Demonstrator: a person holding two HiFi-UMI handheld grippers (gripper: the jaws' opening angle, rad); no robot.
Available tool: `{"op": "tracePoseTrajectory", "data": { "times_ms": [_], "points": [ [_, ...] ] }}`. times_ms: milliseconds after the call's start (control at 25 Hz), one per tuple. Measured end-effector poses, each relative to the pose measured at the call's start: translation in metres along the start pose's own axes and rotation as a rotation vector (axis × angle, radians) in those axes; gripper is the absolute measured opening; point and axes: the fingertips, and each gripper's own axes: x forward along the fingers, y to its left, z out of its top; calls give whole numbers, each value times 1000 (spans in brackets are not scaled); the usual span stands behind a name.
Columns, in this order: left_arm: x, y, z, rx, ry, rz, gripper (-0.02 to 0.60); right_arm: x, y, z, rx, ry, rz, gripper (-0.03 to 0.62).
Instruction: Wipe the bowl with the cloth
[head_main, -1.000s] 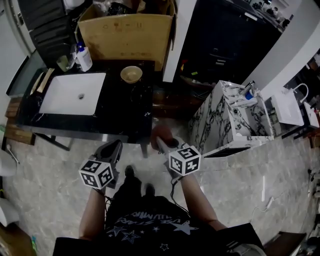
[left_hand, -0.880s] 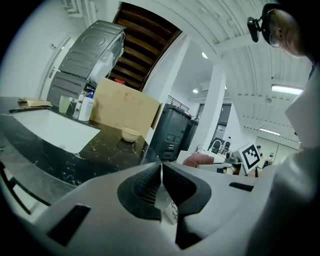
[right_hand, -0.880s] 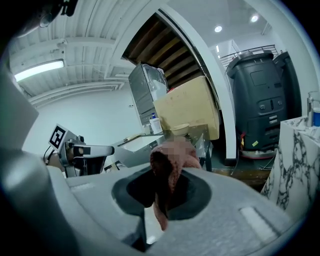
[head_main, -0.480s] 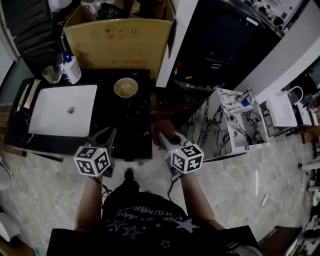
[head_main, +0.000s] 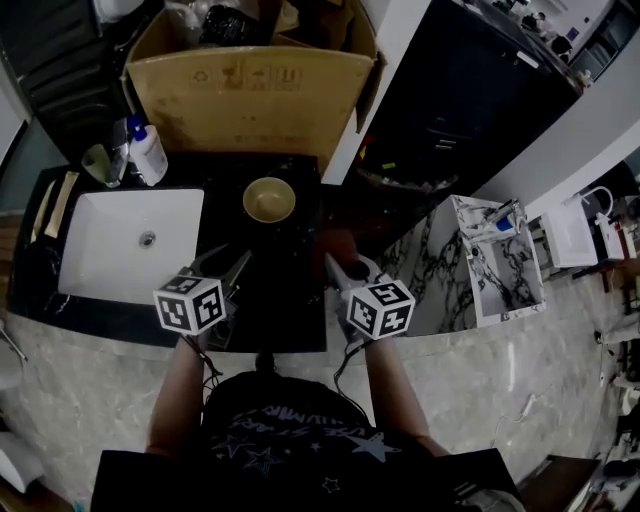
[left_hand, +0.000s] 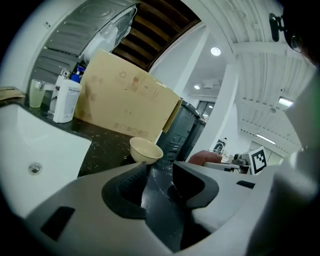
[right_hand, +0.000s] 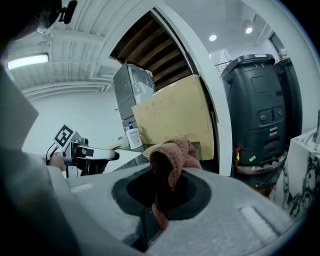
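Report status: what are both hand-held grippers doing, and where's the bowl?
Left hand-held gripper empty, jaws opening. Right hand-held gripper shut on cloth. Bowl upright on black counter, ahead of both, untouched. Path to it looks clear.

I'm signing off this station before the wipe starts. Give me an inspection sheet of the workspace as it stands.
Surface: black counter with an inset white sink.
Job's things: bowl upright on the counter beside the sink; cloth in the right hand-held gripper, not yet at the bowl.
Clutter: bottle and cup behind the sink; cardboard box behind the bowl.
Grippers: left hand-held gripper jaws opening, nothing between them; right shut on the cloth.
Cables: thin lead hanging below the right hand-held gripper.
Surroundings: marbled cabinet to the right; dark machine beyond it.
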Motion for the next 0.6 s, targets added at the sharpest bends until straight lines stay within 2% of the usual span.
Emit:
{"op": "tracePoseTrajectory", "data": {
  "times_ms": [240,480,600],
  "points": [
    [27,24,19,-56,29,-44,250,24,-7,7,2,1,-30,48],
    [62,47,42,-53,54,-35,258,36,-23,16,12,-16,-78,48],
    [77,56,46,-75,75,-32,259,40,-30,17,16,-17,-92,48]
  ]
}}
